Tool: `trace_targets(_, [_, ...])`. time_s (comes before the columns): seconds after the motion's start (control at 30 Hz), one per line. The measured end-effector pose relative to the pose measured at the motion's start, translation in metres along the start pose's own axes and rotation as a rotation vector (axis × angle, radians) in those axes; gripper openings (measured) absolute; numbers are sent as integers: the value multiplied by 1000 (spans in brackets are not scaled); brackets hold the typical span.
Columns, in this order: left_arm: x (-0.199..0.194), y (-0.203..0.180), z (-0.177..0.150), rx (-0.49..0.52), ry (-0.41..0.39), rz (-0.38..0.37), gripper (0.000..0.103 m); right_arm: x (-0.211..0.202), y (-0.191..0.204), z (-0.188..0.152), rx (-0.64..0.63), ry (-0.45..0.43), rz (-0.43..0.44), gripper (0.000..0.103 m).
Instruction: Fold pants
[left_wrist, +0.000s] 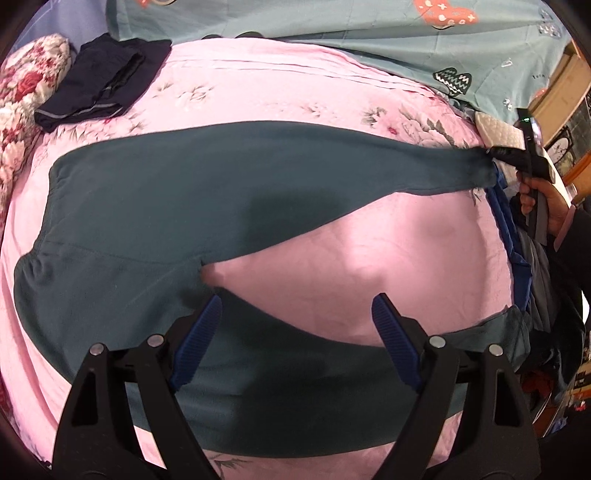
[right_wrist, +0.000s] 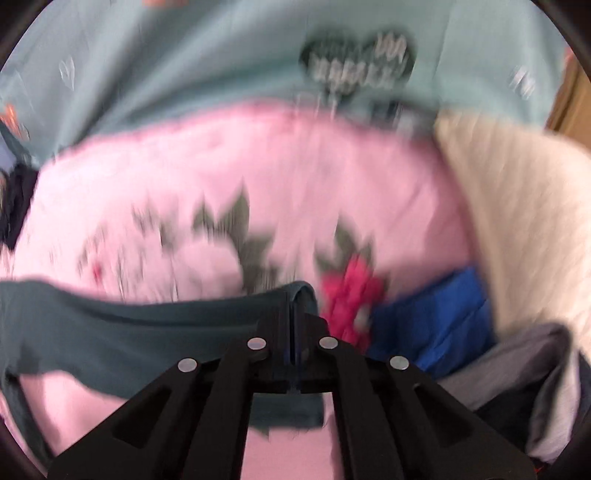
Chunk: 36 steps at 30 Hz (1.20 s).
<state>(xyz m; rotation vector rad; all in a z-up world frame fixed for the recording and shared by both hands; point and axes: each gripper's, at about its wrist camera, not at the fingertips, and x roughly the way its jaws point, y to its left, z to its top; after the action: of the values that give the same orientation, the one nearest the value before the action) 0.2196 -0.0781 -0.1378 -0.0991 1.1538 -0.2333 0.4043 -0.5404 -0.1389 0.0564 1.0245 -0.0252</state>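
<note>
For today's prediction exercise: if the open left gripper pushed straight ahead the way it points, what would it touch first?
Probably the pink bedsheet between the spread legs of the teal pants. The left gripper hangs open above the near leg; depth is unclear.

No brand, number or sign could be read with certainty. Faint small lettering, possibly "Turn", was noted on the teal printed sheet (left_wrist: 369, 37) beside a dark heart motif (left_wrist: 453, 81); it was blurred beyond reading in the right wrist view.
</note>
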Motion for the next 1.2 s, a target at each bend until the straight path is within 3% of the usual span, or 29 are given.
trace_targets(0.03, [0,0,0,-5,2,0,85,-2,1,2,-4,-38,-12,1])
trace_targets(0.13, [1,-3,0,-7,2,-2,85,16,4,0,-42,-7,-78,25])
trace_targets(0.23, [-1,-7,0,8,-3,5,86,7,1,-6,-13,-26,-134,26])
trace_targets(0.3, [0,-7,-1,9,-1,12,87,-11,7,-9,13,-67,-78,26])
trace_targets(0.33, [1,-7,-1,6,5,13,87,-20,16,-11,7,-71,16,26])
trace_targets(0.37, [2,-6,-2,4,10,19,87,-22,28,-14,-11,-59,89,28])
trace_targets(0.43, [0,-5,-3,-7,7,36,87,-9,48,-21,-48,7,147,37])
trace_targets(0.5, [-6,-3,-4,-23,1,49,89,25,56,-33,-64,156,93,40])
trace_targets(0.57, [-15,4,-7,-22,-12,77,92,19,68,-33,-85,103,34,40])
trace_targets(0.6, [-20,9,-10,-17,-29,103,95,10,78,-31,-92,80,44,42])
trace_targets(0.63, [-23,16,-11,-14,-42,128,98,-1,87,-31,-89,50,72,51])
trace_targets(0.77, [-27,56,-8,-12,-42,205,98,-37,144,-40,-187,-6,186,61])
trace_targets(0.9, [-40,108,11,-21,-76,216,98,-62,207,-59,-246,15,279,62])
trace_targets(1.03, [-51,152,40,33,-107,202,98,-77,269,-71,-301,72,300,62])
trace_targets(1.2, [-49,207,86,116,-103,180,98,-84,333,-50,-389,98,328,62])
